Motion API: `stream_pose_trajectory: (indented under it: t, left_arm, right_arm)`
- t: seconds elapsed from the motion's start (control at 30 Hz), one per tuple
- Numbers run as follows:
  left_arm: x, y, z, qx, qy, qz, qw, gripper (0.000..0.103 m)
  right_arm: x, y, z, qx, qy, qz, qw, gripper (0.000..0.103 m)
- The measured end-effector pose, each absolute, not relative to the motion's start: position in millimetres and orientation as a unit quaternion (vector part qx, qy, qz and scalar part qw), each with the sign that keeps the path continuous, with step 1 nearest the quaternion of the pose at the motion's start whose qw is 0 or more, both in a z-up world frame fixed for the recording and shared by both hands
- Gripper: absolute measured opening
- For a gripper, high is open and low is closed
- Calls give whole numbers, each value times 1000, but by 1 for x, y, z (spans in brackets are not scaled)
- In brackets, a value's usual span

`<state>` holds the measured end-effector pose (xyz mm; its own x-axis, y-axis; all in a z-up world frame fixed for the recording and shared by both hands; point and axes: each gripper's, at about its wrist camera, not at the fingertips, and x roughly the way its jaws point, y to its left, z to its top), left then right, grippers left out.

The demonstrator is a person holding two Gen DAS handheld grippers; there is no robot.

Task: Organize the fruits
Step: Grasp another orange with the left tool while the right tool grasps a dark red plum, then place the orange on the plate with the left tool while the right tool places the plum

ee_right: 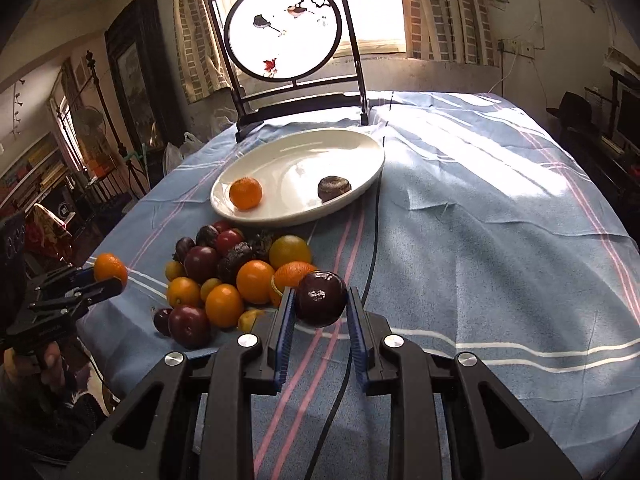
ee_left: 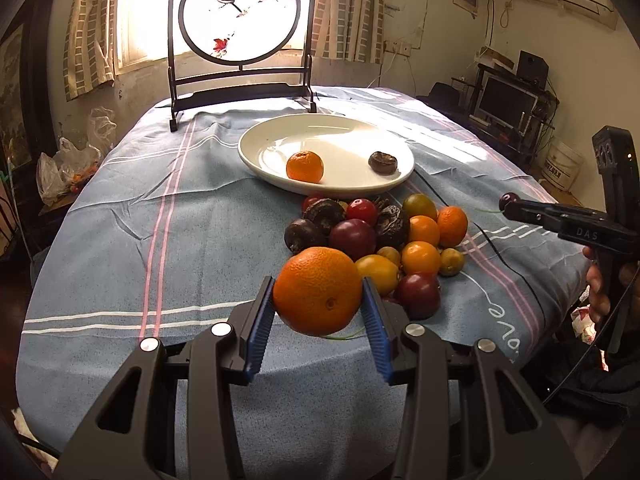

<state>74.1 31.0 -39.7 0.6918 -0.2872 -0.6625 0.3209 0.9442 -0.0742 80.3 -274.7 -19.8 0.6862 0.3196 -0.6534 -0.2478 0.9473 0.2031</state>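
Left gripper (ee_left: 318, 312) clamped on an orange (ee_left: 317, 290), right gripper (ee_right: 321, 317) closed around a dark plum (ee_right: 321, 298), both lifted above the fruit pile (ee_left: 384, 240) on the tabletop (ee_left: 120, 240). Probably bound for the white plate (ee_left: 256, 152), sorted by kind.

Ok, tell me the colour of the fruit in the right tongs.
Dark purple plum, clearest in the right wrist view.

Harsh window (ee_left: 216, 8) backlight, blown-out glare, dim fisheye-warped edges, sharp centre.
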Motion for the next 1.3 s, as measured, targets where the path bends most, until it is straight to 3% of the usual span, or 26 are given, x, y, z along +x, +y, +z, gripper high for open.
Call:
stream_pose_trajectory:
  t: [0.23,0.67,0.7,0.73,0.8,0.87,1.03,1.3]
  left_arm:
    - [122,14,-18,22,349,-181,919,42]
    - [289,-15,-32,-7,400,-157,903,42]
    - [297,-14,-35,-10,407,-155,900,42]
    - [301,-13,-36,-11,410,-148,900,44]
    - [297,-7,-31,-21,403,-141,904,59]
    - [280,0,-19,-25,381,-143,913,66]
    - [214,4,-8,4,365,-159,917,68]
    - [101,-7,-36,73,372,-207,902,68]
  right_arm:
    - [131,-277,20,74,339,173,922,26]
    - [284,-225,-17,91,391,173,900,27]
    - [288,-222,-17,88,388,172,901,38]
    - [290,-222,-16,88,382,166,905,59]
    - [283,-226,-9,92,366,161,912,62]
    - [270,-230,-5,92,364,165,912,62]
    - [215,-250,-4,90,358,168,914,62]
    - [131,-276,-20,99,361,158,914,62]
